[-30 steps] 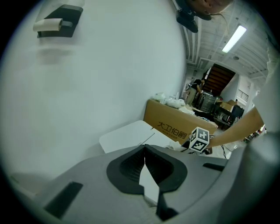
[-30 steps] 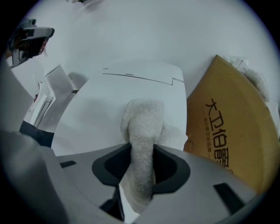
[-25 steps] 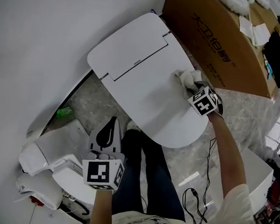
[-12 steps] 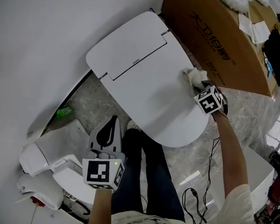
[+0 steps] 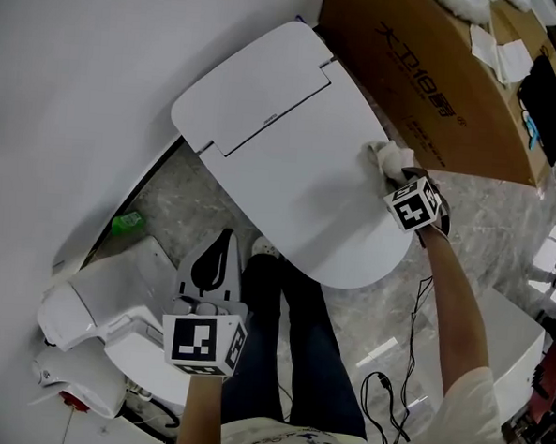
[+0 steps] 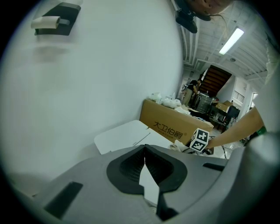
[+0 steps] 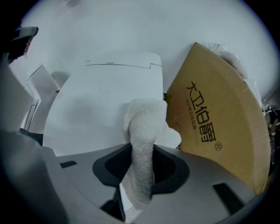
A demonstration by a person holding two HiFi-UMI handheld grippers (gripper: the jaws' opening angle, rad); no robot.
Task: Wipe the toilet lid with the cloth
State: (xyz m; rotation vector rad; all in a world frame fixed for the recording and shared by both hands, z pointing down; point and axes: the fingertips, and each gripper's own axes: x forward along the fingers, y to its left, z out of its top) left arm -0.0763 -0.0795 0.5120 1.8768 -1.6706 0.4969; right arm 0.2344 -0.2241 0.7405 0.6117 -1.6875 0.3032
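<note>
The white toilet lid point(image 5: 292, 152) lies closed in the middle of the head view. A white cloth point(image 5: 387, 157) rests on the lid's right edge, close to the cardboard box. My right gripper point(image 5: 395, 173) is shut on the cloth and presses it against the lid. In the right gripper view the cloth point(image 7: 142, 127) bulges out past my right gripper point(image 7: 142, 175) over the lid point(image 7: 100, 100). My left gripper point(image 5: 217, 258) hangs low over the floor, well apart from the lid. Seen in its own view, the left gripper point(image 6: 145, 153) has its jaws meeting with nothing between them.
A large brown cardboard box point(image 5: 437, 76) stands right beside the lid's right side. White toilet parts point(image 5: 113, 300) sit at the lower left, with a green object point(image 5: 126, 222) on the marble floor. Cables point(image 5: 389, 401) lie near the person's legs point(image 5: 290, 339).
My right gripper has slid the cloth a little to the right across the lid, toward the cardboard box. The left gripper has stayed where it was.
</note>
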